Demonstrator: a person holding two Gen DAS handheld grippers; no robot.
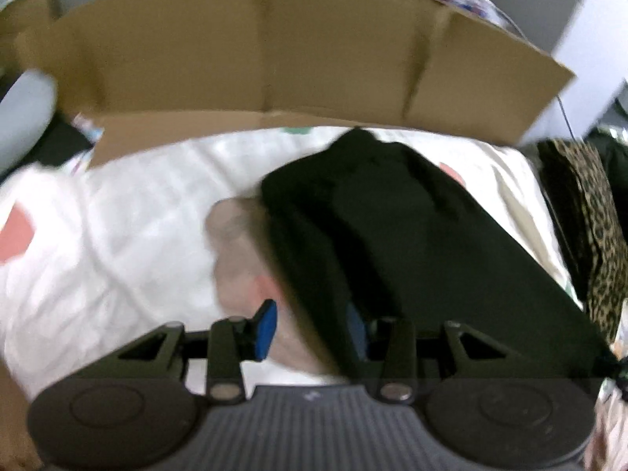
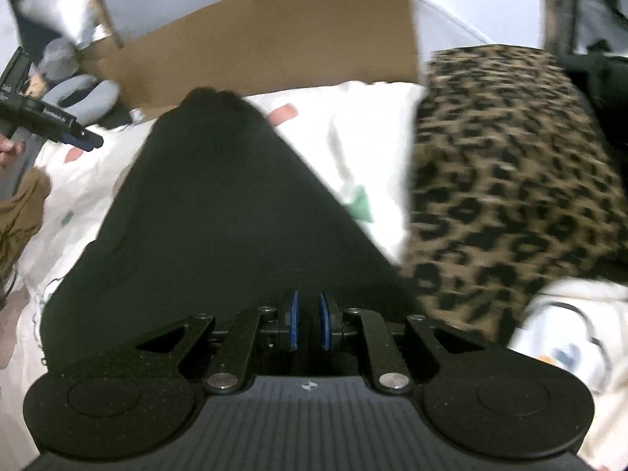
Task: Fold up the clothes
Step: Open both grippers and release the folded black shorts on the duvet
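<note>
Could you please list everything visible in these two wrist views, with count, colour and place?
black fabric garment: one, black, on the white bedding, running back from the right gripper.
white patterned bedding: one, white with pink and green shapes, under the garment.
leopard-print fabric: one, tan and black, right of the garment.
brown cardboard sheet: one, brown, standing behind the bedding.
grey cushion: one, grey, far left.
left gripper: black, blue pads, open beside the garment's edge.
right gripper: black, blue pads, shut on the garment.

both wrist cams low, fwd over bed; share black garment [image 1: 412,235].
</note>
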